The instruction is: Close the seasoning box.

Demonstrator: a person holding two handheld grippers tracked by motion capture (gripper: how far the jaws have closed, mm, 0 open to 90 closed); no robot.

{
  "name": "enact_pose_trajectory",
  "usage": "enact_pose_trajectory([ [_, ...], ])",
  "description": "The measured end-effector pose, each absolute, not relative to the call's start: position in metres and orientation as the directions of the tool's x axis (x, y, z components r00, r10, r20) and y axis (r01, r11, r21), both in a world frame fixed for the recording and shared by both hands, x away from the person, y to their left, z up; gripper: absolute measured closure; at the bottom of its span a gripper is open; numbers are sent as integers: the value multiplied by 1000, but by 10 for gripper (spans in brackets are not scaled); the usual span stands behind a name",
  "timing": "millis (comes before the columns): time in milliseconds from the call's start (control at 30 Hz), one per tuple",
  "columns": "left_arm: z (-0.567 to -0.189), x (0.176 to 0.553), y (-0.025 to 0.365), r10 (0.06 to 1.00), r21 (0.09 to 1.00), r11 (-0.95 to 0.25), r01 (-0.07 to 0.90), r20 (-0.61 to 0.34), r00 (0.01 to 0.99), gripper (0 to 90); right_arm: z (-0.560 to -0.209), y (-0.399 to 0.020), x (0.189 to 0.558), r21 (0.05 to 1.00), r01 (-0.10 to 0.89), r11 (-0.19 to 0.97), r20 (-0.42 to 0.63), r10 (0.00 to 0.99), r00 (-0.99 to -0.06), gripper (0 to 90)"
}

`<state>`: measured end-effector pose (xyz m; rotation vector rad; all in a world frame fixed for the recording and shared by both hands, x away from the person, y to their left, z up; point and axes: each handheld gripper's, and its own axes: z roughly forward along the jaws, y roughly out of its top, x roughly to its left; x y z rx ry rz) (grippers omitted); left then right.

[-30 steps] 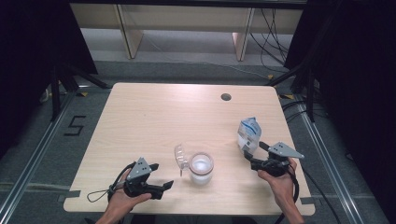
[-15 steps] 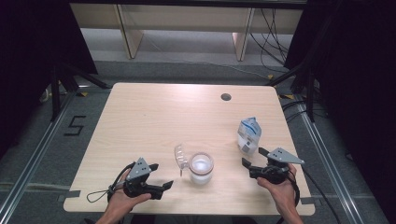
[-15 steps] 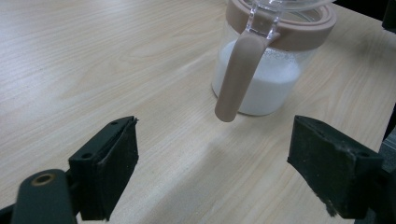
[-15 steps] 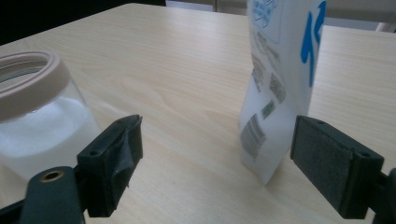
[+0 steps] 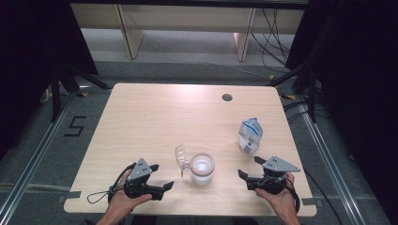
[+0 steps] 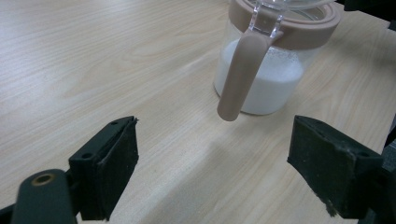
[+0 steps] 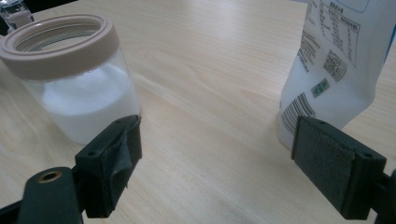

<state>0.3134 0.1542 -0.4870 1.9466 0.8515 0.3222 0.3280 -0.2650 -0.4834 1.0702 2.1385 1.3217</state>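
A glass jar (image 5: pixel 202 168) with a beige rim, holding white powder, stands near the table's front middle. Its clear hinged lid (image 5: pixel 180 157) hangs open to the left. A white and blue pouch (image 5: pixel 248 136) stands upright to the jar's right. My left gripper (image 5: pixel 162 176) rests open left of the jar. In the left gripper view the jar (image 6: pixel 261 88) and its beige clasp (image 6: pixel 240 74) lie beyond the open gripper (image 6: pixel 215 172). My right gripper (image 5: pixel 249 167) is open, its jaws having just been opening with nothing between them. Beyond this gripper (image 7: pixel 217 172) are the jar (image 7: pixel 79 88) and pouch (image 7: pixel 331 70).
The light wooden table (image 5: pixel 155 117) has a round cable hole (image 5: pixel 227 97) at the back right. Shelving and cables lie on the floor beyond the far edge. Both hands sit close to the table's front edge.
My right gripper has drawn back from the pouch toward the front edge. The pouch stays standing where it was. The left gripper and jar have not moved.
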Motion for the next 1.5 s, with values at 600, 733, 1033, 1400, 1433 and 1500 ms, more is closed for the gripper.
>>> enact_pose_trajectory([
  [600,-481,314,159,706,875,-205,438,-178,685,411,-485,-258,314,858,435,275,78,767,-637,184],
  [733,-474,312,158,699,889,-182,420,-183,691,598,-485,-259,313,864,414,288,57,760,-647,188],
  [1033,-461,315,148,671,908,-180,379,-168,722,877,-487,-254,311,857,403,321,39,740,-672,198],
  [1400,-454,317,137,657,908,-180,379,-176,733,895,-489,-251,311,858,401,322,48,726,-686,205],
  [1433,-454,317,137,655,908,-183,378,-174,736,895,-489,-251,311,858,399,323,47,726,-687,205],
  [1500,-453,318,137,649,910,-192,367,-162,743,895,-488,-250,308,847,426,319,58,739,-671,205],
])
